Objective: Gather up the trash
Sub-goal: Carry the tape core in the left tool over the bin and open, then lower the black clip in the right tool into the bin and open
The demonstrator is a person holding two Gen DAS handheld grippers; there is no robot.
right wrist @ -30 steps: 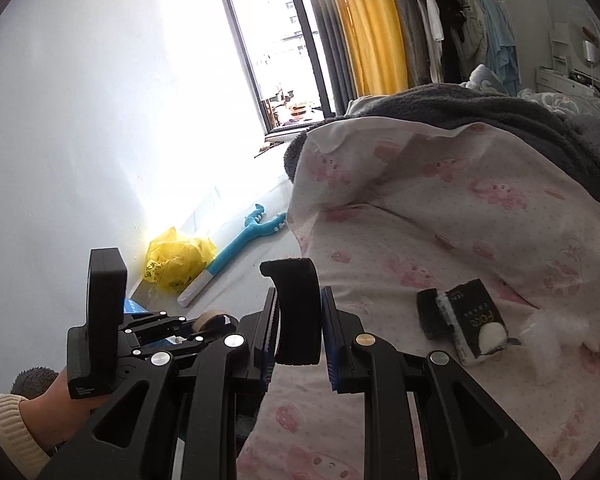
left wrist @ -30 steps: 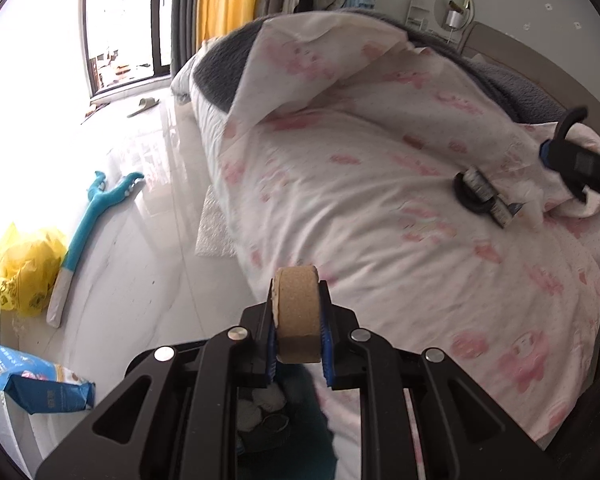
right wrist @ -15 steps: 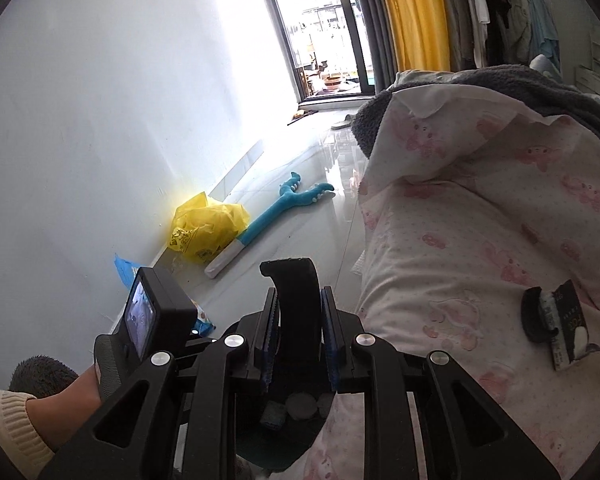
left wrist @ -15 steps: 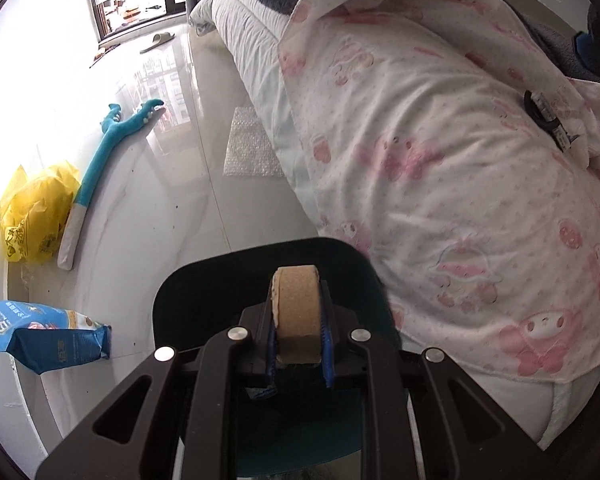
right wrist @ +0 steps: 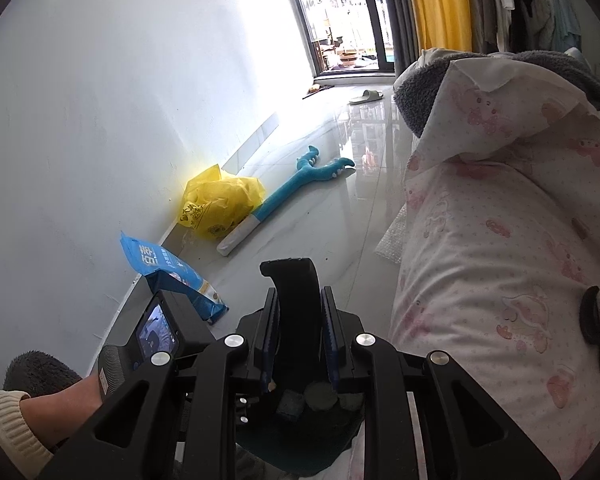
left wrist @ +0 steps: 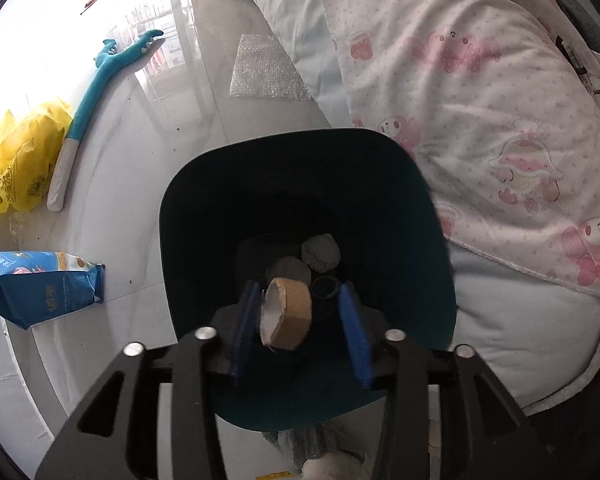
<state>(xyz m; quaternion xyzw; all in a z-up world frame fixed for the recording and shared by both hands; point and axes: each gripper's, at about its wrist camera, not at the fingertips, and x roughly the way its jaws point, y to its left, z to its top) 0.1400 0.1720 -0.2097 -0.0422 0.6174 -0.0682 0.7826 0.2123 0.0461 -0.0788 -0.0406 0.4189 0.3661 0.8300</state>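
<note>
Now your left claw [left wrist: 300, 316] has just been opening, cardboard roll [left wrist: 286, 314] loose between its pads over the bin [left wrist: 380, 184]; your right claw [right wrist: 299, 336] clamps a black curved piece [right wrist: 294, 296].

Glossy floor [left wrist: 148, 168] bears bin [left wrist: 260, 184], yellow bag [left wrist: 20, 160] (crumpled), blue packet [left wrist: 40, 286]

A home bedroom: bed [left wrist: 480, 92], hanging clothes [right wrist: 512, 4].
</note>
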